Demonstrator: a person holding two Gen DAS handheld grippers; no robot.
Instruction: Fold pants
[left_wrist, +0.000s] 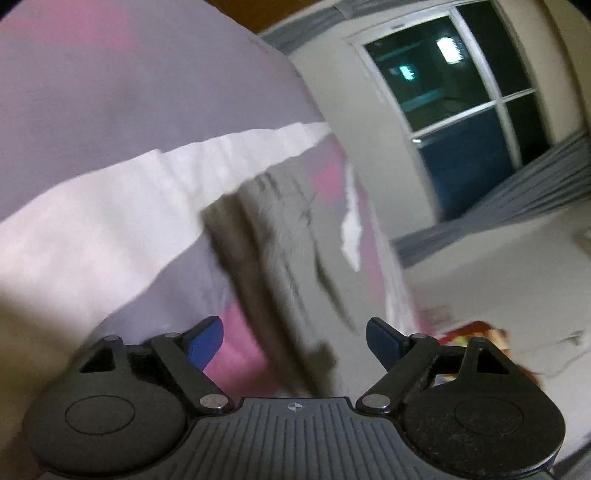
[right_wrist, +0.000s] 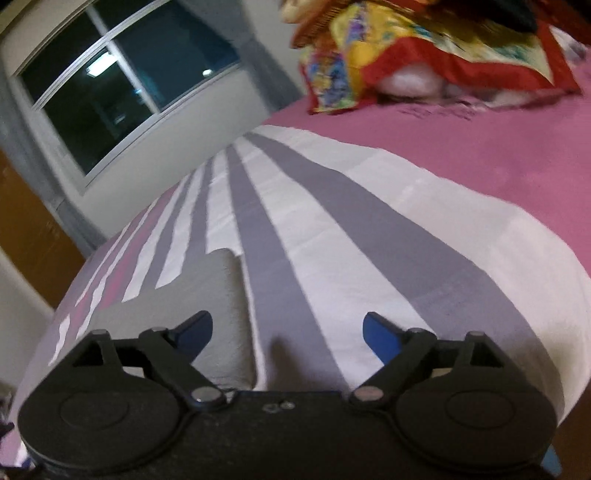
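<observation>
Grey pants lie on a striped bedspread, seen blurred in the left wrist view, running from the middle down toward the gripper. My left gripper is open and empty just above the pants' near end. In the right wrist view a grey folded corner of the pants lies at the lower left on the grey-and-white striped bedspread. My right gripper is open and empty, with its left finger over the pants' edge.
A pink sheet covers the bed beyond the stripes. A red and yellow patterned cloth pile sits at the far end. A dark window and a pale wall stand beside the bed; the window also shows in the right wrist view.
</observation>
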